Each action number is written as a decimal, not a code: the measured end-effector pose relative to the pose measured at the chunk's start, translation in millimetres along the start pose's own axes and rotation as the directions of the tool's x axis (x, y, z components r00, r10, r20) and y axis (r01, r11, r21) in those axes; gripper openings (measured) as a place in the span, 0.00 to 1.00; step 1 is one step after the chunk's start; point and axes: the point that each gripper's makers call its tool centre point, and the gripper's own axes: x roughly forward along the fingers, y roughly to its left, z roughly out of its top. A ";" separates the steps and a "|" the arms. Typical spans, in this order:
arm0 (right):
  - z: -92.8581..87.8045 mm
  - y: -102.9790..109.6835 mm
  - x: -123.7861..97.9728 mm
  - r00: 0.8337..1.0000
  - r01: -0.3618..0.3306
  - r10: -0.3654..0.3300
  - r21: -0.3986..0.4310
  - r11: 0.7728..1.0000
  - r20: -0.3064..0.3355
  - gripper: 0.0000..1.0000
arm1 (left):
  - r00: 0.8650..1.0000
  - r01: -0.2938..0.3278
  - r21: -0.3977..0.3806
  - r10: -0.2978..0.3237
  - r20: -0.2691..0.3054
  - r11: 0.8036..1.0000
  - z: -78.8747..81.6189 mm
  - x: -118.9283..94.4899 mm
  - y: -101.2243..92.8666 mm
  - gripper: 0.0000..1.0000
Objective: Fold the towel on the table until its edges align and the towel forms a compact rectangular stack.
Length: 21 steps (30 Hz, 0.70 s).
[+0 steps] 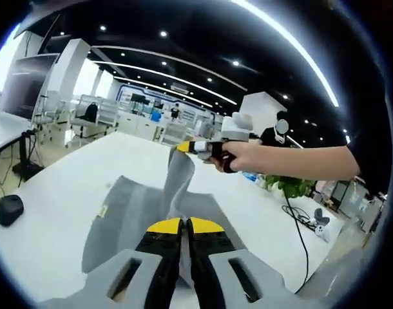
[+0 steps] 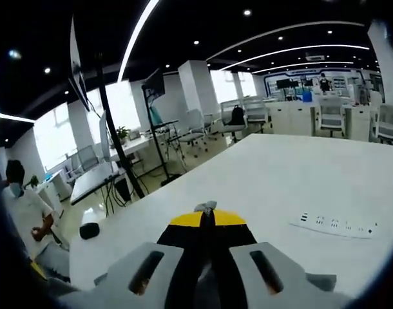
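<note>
Above the white table (image 1: 67,193), one grey towel (image 1: 129,215) hangs between two grippers, left gripper (image 1: 183,225) and right gripper (image 2: 208,219), each pinched tight on an edge.

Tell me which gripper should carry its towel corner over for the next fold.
Right, probably: the right gripper holds its corner of the towel raised; the left gripper pinches cloth low.

Your soft grey cloth towel (image 1: 129,219) hangs lifted between both grippers, one corner pinched in each, the rest draping on the table below.
</note>
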 end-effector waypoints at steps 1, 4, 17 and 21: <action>-1.6 0.9 1.1 1.000 -0.001 0.001 -0.001 1.000 -0.003 0.01 | 1.000 -0.005 -0.008 0.005 -0.003 1.000 -1.6 -0.1 2.4 0.04; -8.9 5.4 12.2 1.000 -0.006 0.006 -0.003 1.000 -0.024 0.01 | 0.999 -0.039 -0.033 0.039 -0.002 0.999 -6.6 -2.3 15.1 0.04; -37.3 13.1 54.3 0.995 -0.025 0.020 -0.050 0.998 -0.099 0.02 | 0.995 -0.099 -0.126 0.101 0.013 0.987 -21.9 -8.1 48.1 0.04; -48.4 17.8 72.9 0.993 -0.033 0.027 -0.049 0.998 -0.117 0.02 | 0.993 -0.110 -0.150 0.114 0.014 0.982 -26.3 -7.6 54.0 0.04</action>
